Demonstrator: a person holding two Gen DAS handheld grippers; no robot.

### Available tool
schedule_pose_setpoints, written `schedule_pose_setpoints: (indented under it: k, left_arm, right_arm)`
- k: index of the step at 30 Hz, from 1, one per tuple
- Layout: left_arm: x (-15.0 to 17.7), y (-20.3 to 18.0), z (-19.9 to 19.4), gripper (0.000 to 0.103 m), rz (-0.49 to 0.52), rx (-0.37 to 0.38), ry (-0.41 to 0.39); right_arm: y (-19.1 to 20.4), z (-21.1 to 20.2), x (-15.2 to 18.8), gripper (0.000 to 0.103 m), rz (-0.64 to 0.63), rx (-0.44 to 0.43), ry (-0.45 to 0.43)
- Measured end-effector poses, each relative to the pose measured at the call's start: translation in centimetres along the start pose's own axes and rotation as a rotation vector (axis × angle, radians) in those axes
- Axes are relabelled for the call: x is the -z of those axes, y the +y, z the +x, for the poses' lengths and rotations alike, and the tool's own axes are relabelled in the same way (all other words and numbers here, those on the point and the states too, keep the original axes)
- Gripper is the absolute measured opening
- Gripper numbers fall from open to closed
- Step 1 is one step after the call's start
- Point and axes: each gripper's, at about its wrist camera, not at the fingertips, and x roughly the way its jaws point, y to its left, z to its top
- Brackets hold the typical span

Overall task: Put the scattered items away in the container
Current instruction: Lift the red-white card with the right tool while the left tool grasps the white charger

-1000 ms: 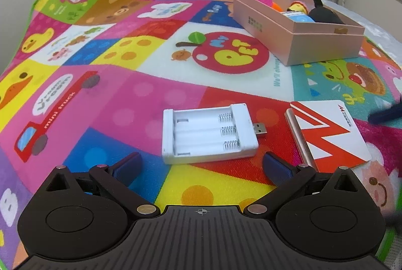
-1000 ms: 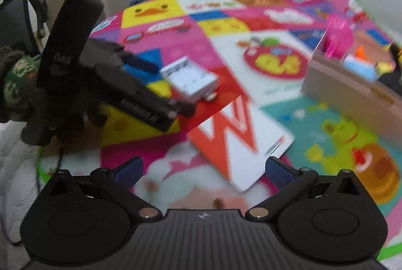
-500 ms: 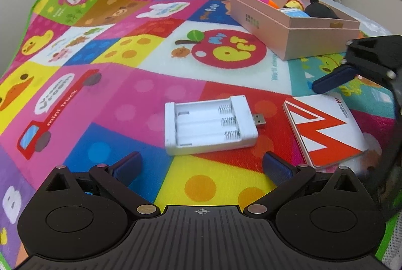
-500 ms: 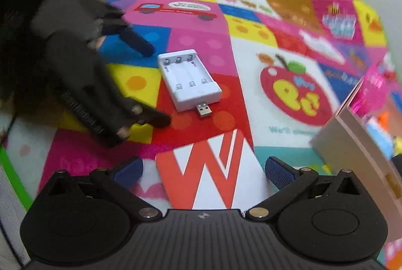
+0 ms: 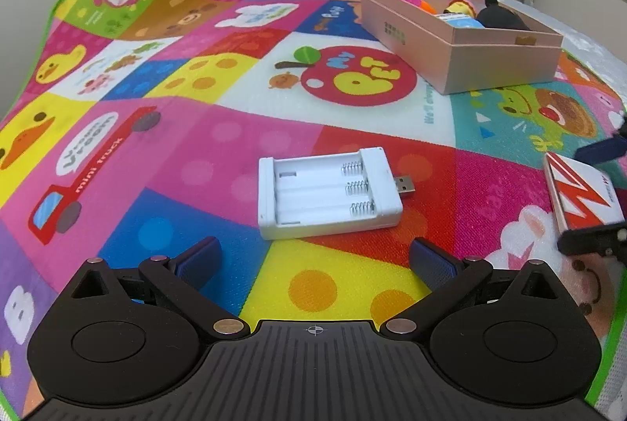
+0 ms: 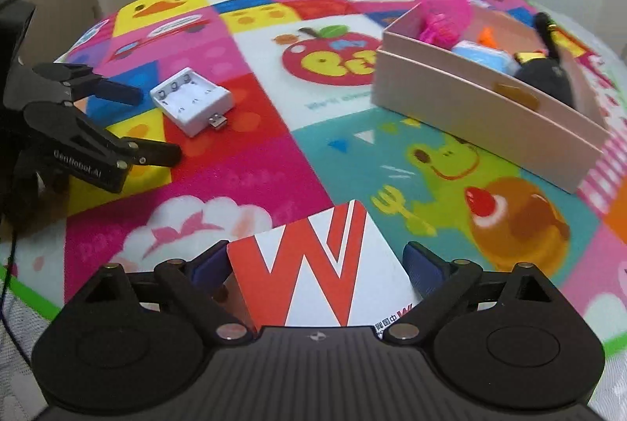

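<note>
A white USB battery charger (image 5: 327,192) lies on the colourful play mat just ahead of my open, empty left gripper (image 5: 313,260); it also shows in the right wrist view (image 6: 192,100). A red-and-white card box (image 6: 321,282) lies between the open fingers of my right gripper (image 6: 317,264); the left finger looks close to its edge, and I cannot tell if it touches. The box shows at the right edge of the left wrist view (image 5: 580,196). The pink container box (image 5: 462,41) stands at the back right and holds several toys; it also shows in the right wrist view (image 6: 490,107).
The play mat (image 5: 156,131) covers a bed. A wall with sockets rises behind it and a window is at the far right. In the right wrist view, the left gripper's body (image 6: 70,139) sits at the left, beside the charger.
My right gripper has moved down and forward over the card box, so that the box now lies between its fingers. My left gripper has barely moved, still behind the charger.
</note>
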Motion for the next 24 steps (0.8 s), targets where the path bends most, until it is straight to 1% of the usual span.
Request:
schedule_pose_setpoints:
  k: [2,7,9,11,12,16,19,24]
  left_arm:
    - [-0.5,-0.1,0.2,0.103,-0.012,-0.002,0.017]
    - [-2.4,-0.6,1.2,0.103,-0.064,0.014,0.047]
    - [-3.1,-1.4,1.7,0.103,-0.041,0.019,0.055]
    - [-3.6,-2.4,2.4,0.103,0.008,-0.004,0.063]
    - [-3.7,-2.6,2.6,0.103,0.011,-0.008,0.064]
    - [-4.0,-1.9,3.1,0.103,-0.054,0.014,0.071]
    - [-3.9,-2.0,3.0,0.103,-0.031,0.015,0.06]
    - [-4.0,-2.2,2.8,0.103,-0.022,0.011,0.056]
  right_arm:
    - [0.4,0.1,0.2,0.096,0.001,0.026,-0.007]
    - [0.5,0.3,0.3,0.1,0.003,0.036,-0.013]
    - [0.6,0.4,0.4,0.102,0.006,0.037,-0.017]
    - [0.8,0.5,0.5,0.103,-0.007,0.044,-0.022]
    - [0.8,0.5,0.6,0.103,-0.012,0.046,-0.025]
    - [0.6,0.4,0.6,0.103,-0.009,0.034,-0.029]
    - [0.7,0.4,0.7,0.103,-0.013,0.033,-0.035]
    - [0.6,0.2,0.8,0.103,-0.01,0.025,-0.04]
